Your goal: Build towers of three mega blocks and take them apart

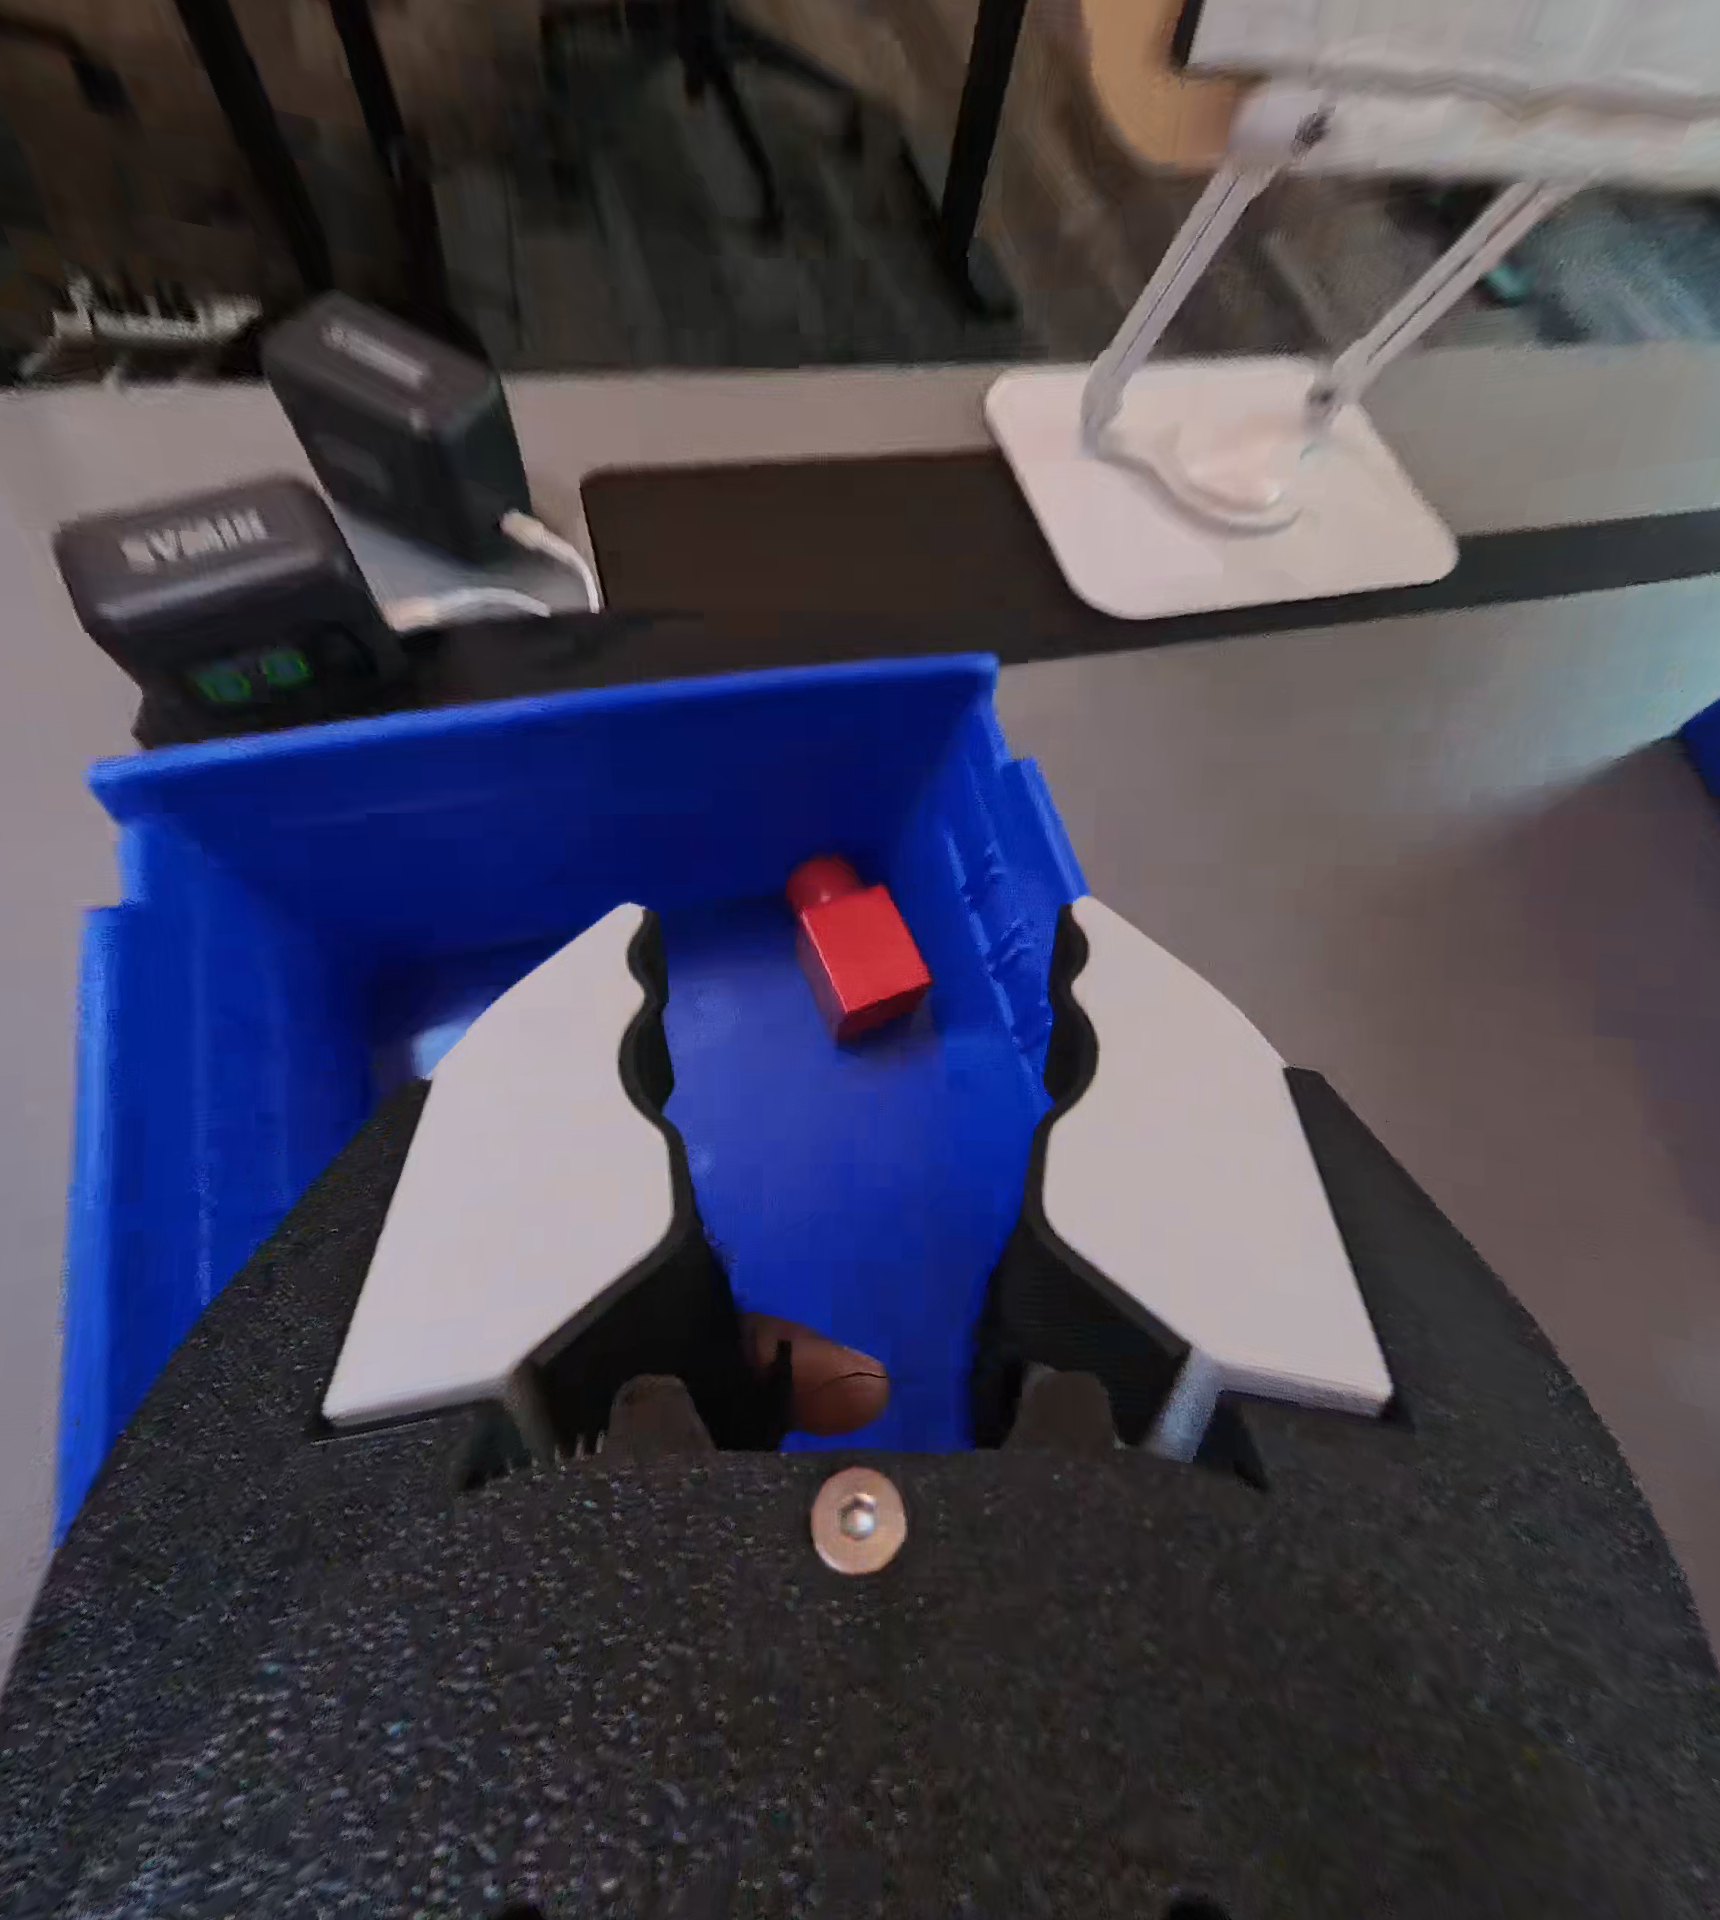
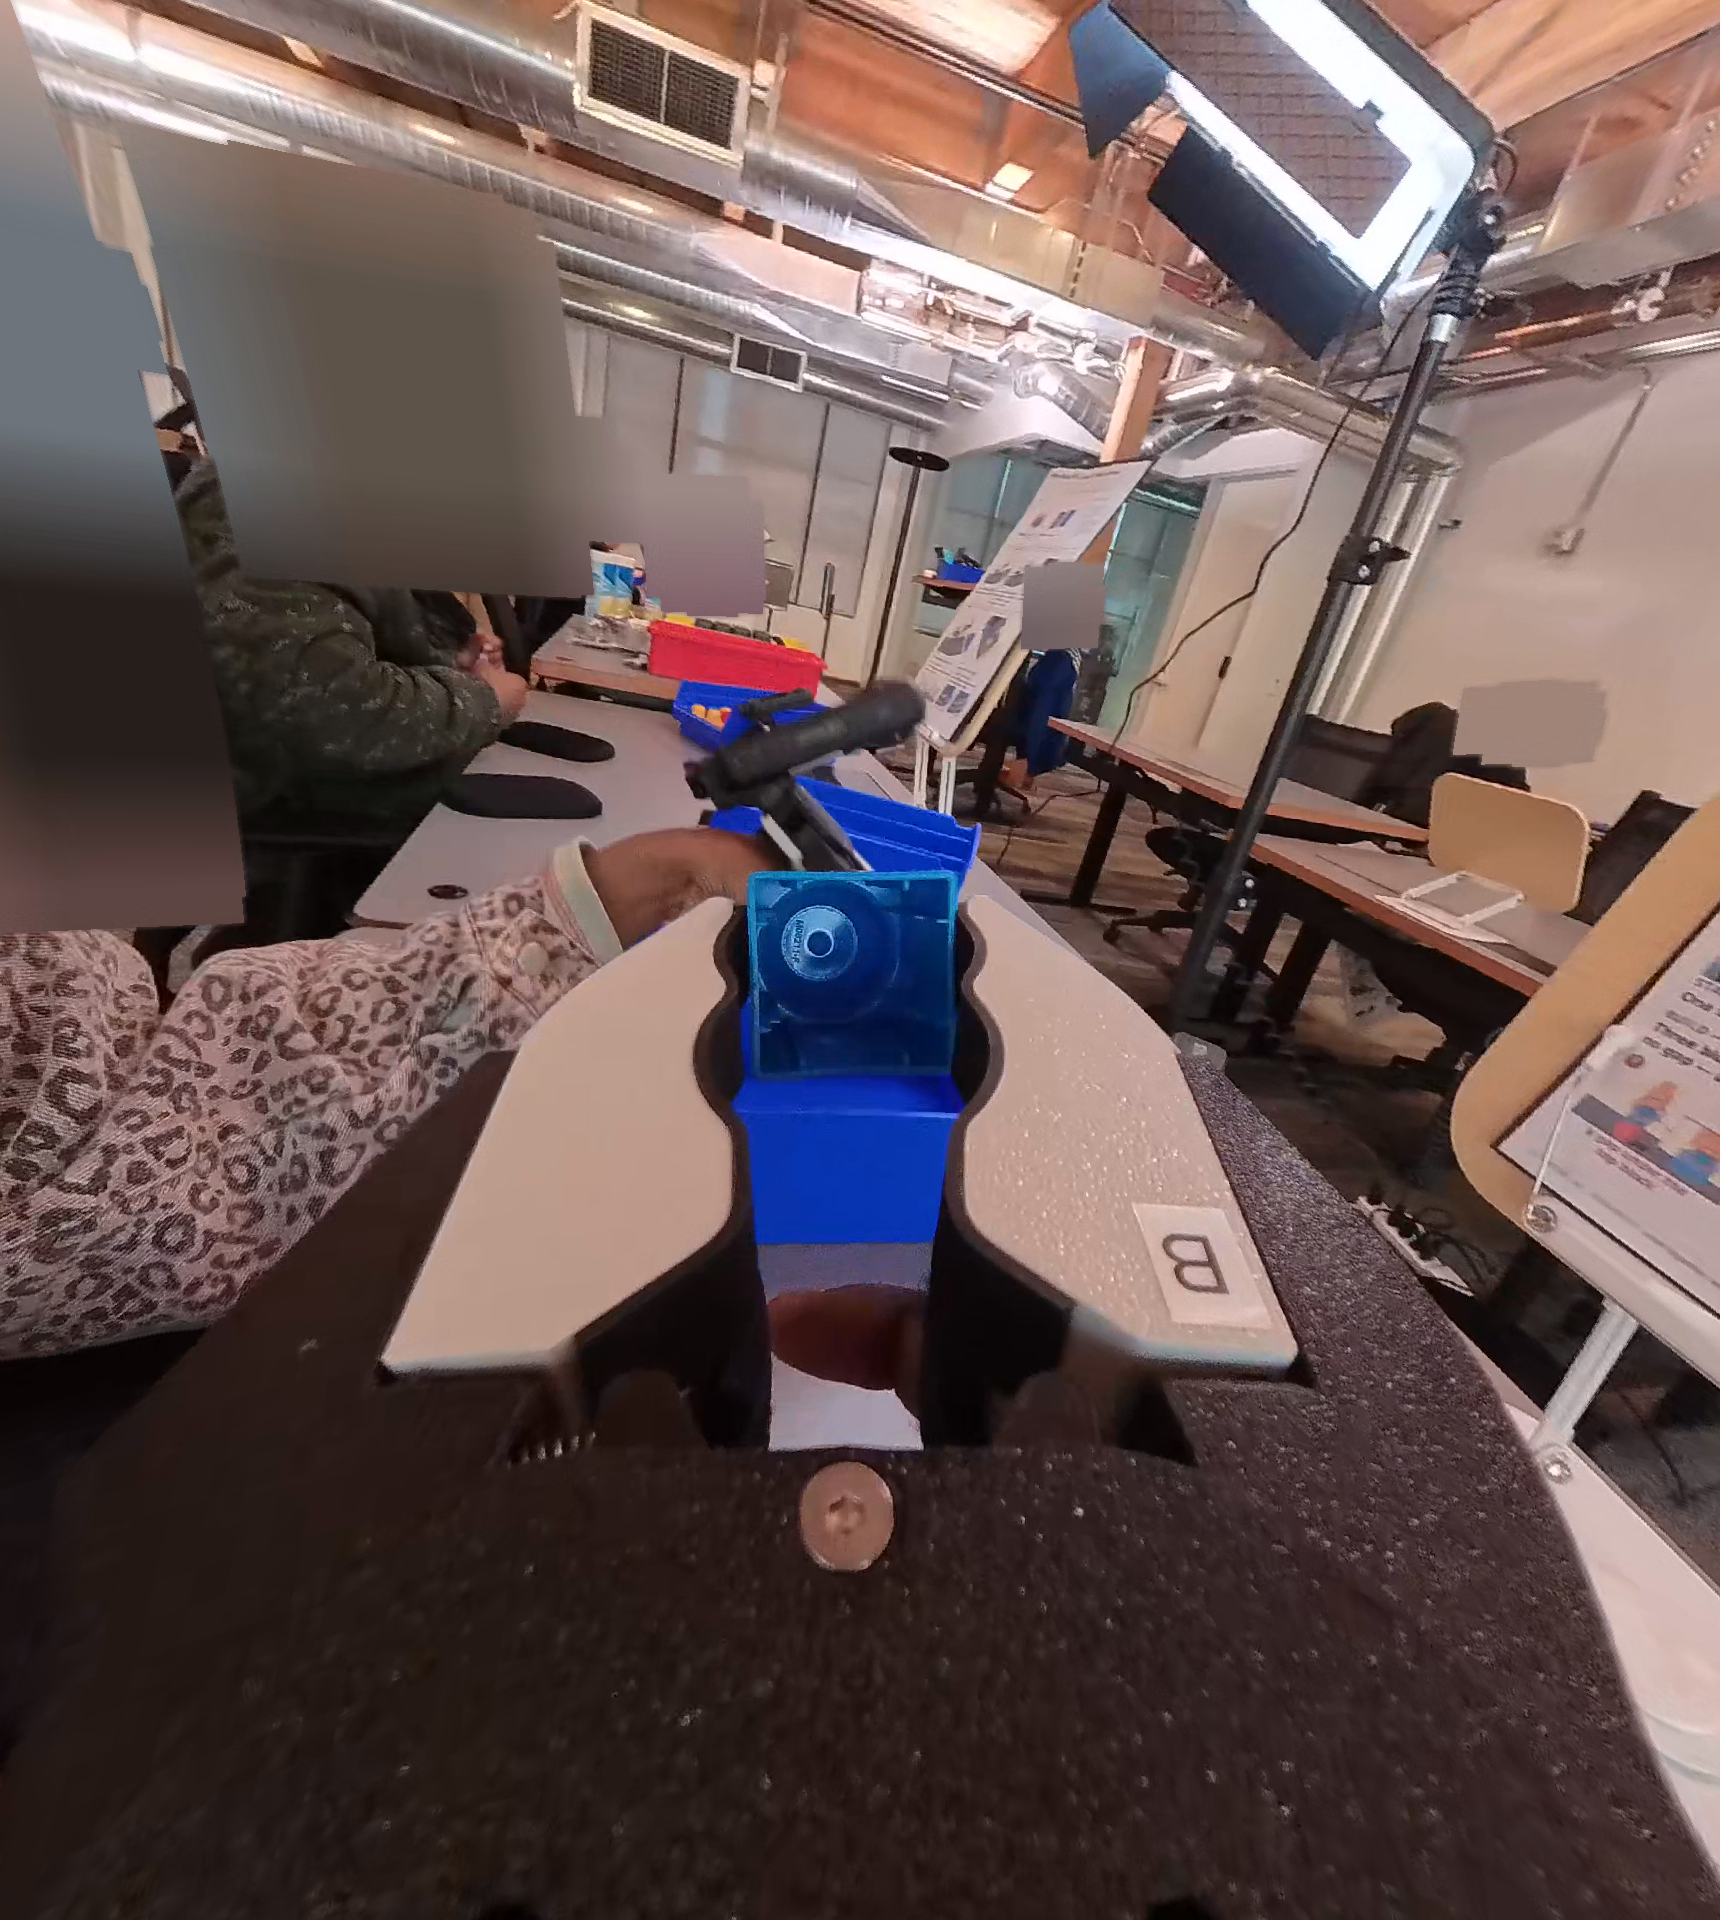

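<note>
Hovering over the blue bin [image 1: 523,821] at the counter's [image 1: 1251,831] left side, the left gripper [image 1: 856,935] is spread wide and holds nothing. One red mega block [image 1: 861,961] lies on its side on the bin floor, close to the right wall, its stud pointing toward the far wall; no other block shows in the part of the bin that is visible. It looks like hollow, rigid plastic, so I judge it light and hard, with smooth faces that could slip; the flat side walls seem the best place to pinch, not the round stud. Lying tipped, it would need turning upright before it stacks.

Further right, the right gripper [image 2: 845,997] is clenched on a translucent blue mega block [image 2: 851,977], raised clear of the counter with its open underside facing the camera. The grip sits on two opposite side walls. Behind it stands a blue bin [image 2: 877,842], whose contents are hidden. An instruction board [image 2: 1666,1091] leans at the right edge
</note>
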{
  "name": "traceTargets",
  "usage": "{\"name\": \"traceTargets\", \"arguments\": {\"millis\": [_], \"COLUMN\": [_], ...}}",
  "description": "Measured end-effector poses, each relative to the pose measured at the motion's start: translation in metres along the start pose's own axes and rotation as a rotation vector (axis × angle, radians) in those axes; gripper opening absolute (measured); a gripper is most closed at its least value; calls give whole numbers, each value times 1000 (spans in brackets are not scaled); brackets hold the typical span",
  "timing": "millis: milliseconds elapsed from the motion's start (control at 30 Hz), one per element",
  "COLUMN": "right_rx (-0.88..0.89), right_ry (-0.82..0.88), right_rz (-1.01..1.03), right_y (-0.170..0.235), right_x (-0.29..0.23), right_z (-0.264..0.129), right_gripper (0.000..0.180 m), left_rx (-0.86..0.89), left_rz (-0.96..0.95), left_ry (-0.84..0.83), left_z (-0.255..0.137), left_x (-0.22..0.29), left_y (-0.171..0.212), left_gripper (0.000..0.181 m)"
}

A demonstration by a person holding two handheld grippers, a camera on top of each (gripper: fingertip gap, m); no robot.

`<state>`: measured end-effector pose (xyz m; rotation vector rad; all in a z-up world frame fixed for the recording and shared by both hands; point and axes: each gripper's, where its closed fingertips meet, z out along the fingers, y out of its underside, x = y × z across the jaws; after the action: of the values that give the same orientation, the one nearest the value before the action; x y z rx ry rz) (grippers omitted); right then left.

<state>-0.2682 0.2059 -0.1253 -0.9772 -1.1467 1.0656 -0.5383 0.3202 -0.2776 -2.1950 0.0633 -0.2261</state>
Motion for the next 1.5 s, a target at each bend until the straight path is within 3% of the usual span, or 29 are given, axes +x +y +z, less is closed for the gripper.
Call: {"name": "traceTargets", "arguments": {"millis": [33,200,367,433,467,500,600,633,700,800,867,933,1033,1167,1233,1300,1367,1500], "right_rx": [-9,-55,-78,-85,-85,-79,-47,-36,-18,-2,-5,-21,-32,-12,-11,-8,14,42], "right_ry": [5,17,9,11,15,20,31,34,36,21,15,17,33,44,57,76,91,105], "right_rz": [-3,-3,-2,-12,-18,-23,-28,-28,-25,-19,-25,-39,-54,-60,-83,-100,-99,-91], "right_y": [2,15,22,22,21,18,9,6,3,0,0,2,2,-4,-8,-12,-18,-24], "right_x": [1,4,3,2,2,2,3,3,4,1,-1,-2,1,2,3,5,7,10], "right_z": [1,7,14,13,12,11,5,3,1,1,3,3,1,-3,-7,-13,-20,-27], "right_gripper": [36,36,36,36,36,36,36,36,36,36,36,36,36,36,36,36,36,36], "left_rx": [-34,-101,-220,-266,-345,-449,-684,-703,-638,-339,-137,-51,-90,-328,-440,-524,-597,-408], "left_rz": [-12,-114,-28,-32,-4,47,84,112,230,346,270,134,76,165,239,287,346,263], "left_ry": [-21,-10,-40,-75,-121,-146,64,59,-71,-160,-173,-261,-348,-383,-391,-357,-344,-239], "left_z": [16,83,96,86,74,59,11,0,-4,20,37,44,56,88,94,82,56,24], "left_x": [-5,-10,-11,-17,-25,-31,-8,-11,-37,-50,-45,-51,-53,-61,-69,-71,-74,-62], "left_y": [11,51,74,80,89,102,141,145,133,86,55,35,23,48,68,85,98,92], "left_gripper": [71,67,63,51,34,28,38,43,54,58,60,63,77,83,75,56,57,65]}}
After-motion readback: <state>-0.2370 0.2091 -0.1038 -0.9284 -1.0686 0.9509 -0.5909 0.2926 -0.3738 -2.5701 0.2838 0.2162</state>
